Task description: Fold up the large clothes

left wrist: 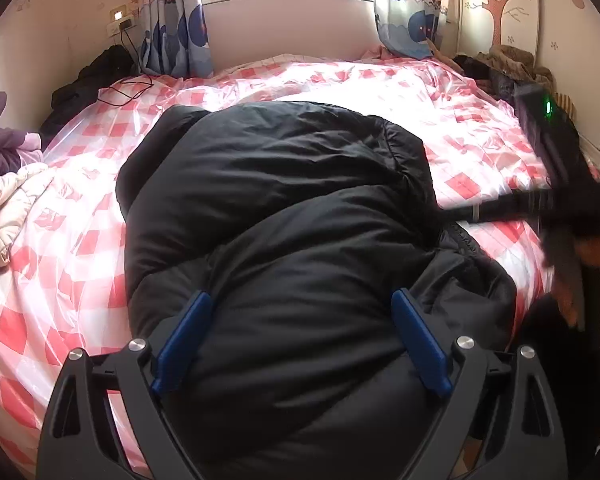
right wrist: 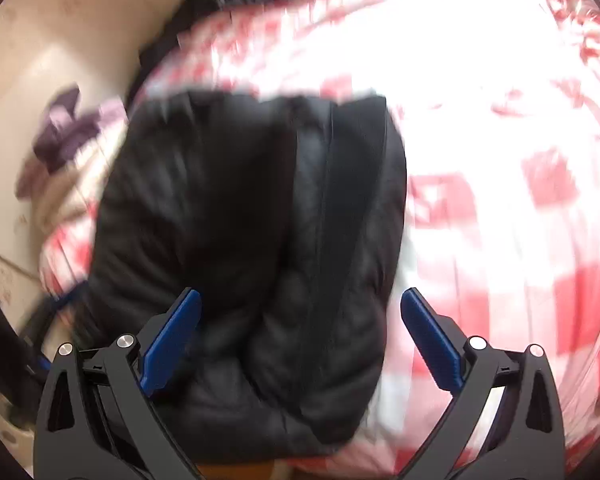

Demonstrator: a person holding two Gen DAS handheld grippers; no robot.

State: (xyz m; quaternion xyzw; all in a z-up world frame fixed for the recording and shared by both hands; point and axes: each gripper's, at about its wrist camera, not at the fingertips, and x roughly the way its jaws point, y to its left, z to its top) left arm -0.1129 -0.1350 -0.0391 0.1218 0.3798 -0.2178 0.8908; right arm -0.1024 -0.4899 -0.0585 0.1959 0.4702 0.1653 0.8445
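Note:
A black puffer jacket lies folded into a thick bundle on the bed. My left gripper hovers over its near end, open, blue fingers spread wide with nothing pinched. The right gripper's black body crosses the right edge of the left wrist view, blurred, beside a hand. In the right wrist view the jacket fills the middle, its zipper line running up the bundle. My right gripper is open above the jacket's near right part, one finger over fabric, the other over the sheet.
The bed wears a red-and-white checked sheet under shiny plastic. Purple and cream clothes pile at the left edge, dark clothes and a cable at the back left, brown and dark garments at the back right. Curtains and a window stand behind.

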